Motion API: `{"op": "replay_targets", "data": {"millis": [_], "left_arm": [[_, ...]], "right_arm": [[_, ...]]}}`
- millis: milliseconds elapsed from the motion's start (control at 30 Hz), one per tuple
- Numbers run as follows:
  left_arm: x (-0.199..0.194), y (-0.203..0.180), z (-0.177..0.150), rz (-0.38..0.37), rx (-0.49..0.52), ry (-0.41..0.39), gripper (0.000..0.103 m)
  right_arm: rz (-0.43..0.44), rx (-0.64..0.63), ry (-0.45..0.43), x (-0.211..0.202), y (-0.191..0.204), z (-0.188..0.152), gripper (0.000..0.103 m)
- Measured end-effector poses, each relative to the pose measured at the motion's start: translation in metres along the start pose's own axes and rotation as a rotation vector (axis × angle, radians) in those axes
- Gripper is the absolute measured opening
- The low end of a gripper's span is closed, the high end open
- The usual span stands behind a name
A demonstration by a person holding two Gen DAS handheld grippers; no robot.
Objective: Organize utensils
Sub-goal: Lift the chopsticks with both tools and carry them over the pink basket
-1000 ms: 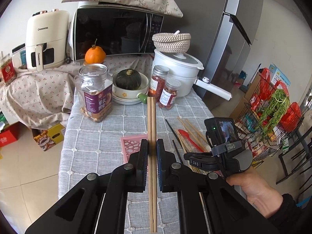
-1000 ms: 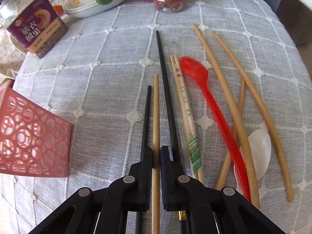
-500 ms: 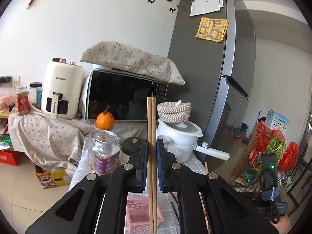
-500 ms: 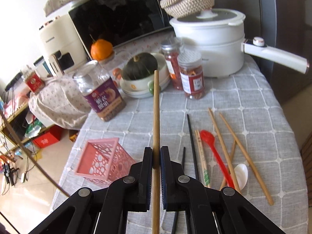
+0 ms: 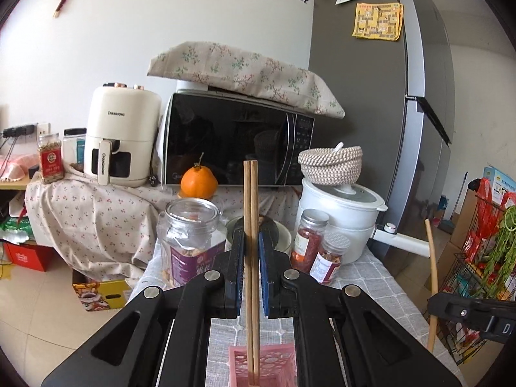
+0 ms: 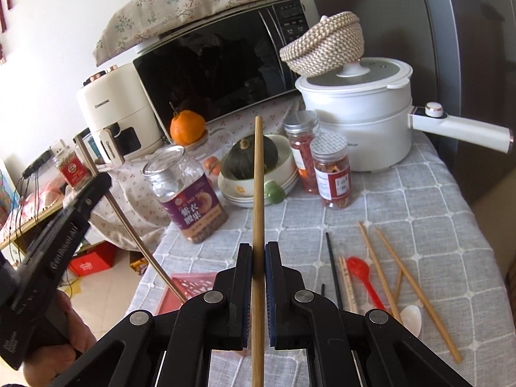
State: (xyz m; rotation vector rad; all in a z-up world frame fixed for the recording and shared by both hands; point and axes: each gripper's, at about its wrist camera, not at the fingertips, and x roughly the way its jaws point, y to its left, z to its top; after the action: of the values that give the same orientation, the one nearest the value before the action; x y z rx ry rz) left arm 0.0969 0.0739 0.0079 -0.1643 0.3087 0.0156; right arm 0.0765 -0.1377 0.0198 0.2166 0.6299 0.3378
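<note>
My left gripper [image 5: 250,242] is shut on a pair of wooden chopsticks [image 5: 250,200], held upright with their lower ends inside the pink perforated holder [image 5: 277,359]. My right gripper [image 6: 258,253] is shut on one wooden chopstick [image 6: 258,174], held upright above the table. In the right wrist view the holder [image 6: 193,282] sits just left of my fingers, and the left gripper [image 6: 58,242] with its chopsticks [image 6: 129,225] slants into it. More wooden chopsticks [image 6: 416,290], a black chopstick [image 6: 332,264], a red spoon [image 6: 362,275] and a white spoon [image 6: 411,317] lie on the grey cloth at right.
At the back of the table stand a nut jar [image 6: 187,193], a bowl with a green squash [image 6: 254,167], two red spice jars [image 6: 332,174] and a white pot with a long handle [image 6: 364,119]. A microwave [image 5: 238,138] and air fryer [image 5: 121,132] stand behind.
Both grippers have tilted upright. The left chopsticks have come down into the pink holder. The right gripper has lifted its chopstick off the table and moved toward the holder.
</note>
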Motion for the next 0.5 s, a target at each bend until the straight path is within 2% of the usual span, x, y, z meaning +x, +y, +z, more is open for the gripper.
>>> {"op": "replay_targets", "data": {"millis": [133,367,433,500], "left_arm": [[0.019,0.007,-0.011,0.017,-0.031,0.072,0.009],[0.030,0.008,-0.013,-0.025,-0.052,0.186,0.013],[0.029,0.009,-0.010,-0.025,-0.056,0.222,0.022],[0.023,0.012,-0.008,-0.025,-0.062,0.240,0.048]], "right_arm": [[0.007,0.012,-0.037,0.003,0.000,0.003,0.005],[0.042,0.015,-0.130,-0.001,0.010,0.011,0.005],[0.054,0.017,-0.156,-0.002,0.015,0.014,0.005],[0.059,0.020,-0.180,-0.003,0.020,0.016,0.005]]}}
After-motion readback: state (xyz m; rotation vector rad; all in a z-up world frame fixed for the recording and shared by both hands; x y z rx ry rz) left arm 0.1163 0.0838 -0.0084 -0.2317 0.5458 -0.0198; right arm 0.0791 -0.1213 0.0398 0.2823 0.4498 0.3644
